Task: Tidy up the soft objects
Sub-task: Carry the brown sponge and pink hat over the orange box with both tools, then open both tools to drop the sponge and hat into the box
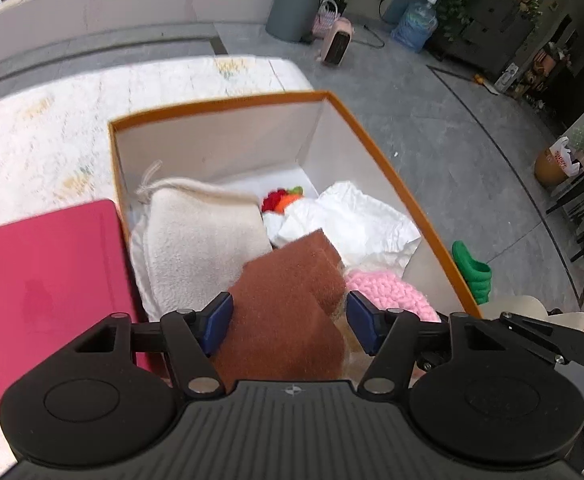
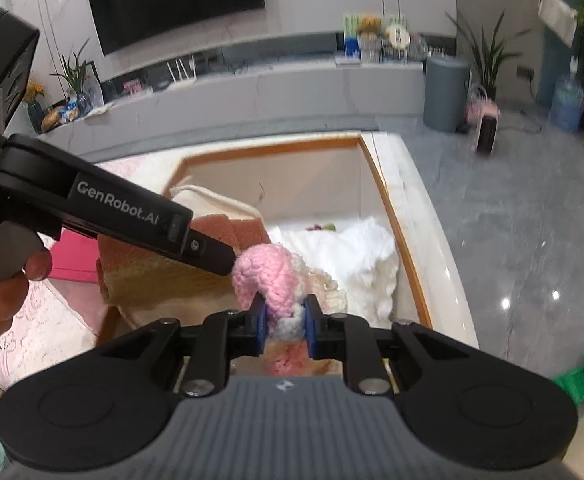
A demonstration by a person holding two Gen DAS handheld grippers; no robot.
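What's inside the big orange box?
Inside the orange box: a cream fluffy cloth, white crumpled fabric, a little red and orange toy, and a brown sponge coming in. The cloths cover whatever lies underneath.

A low table (image 1: 251, 72) with a pale patterned cloth carries two things. An open box (image 1: 392, 184) with an orange rim sits at its right end, near the rounded edge. A pink lid (image 1: 47, 280) lies flat just left of the box, its edge against the box's wall.
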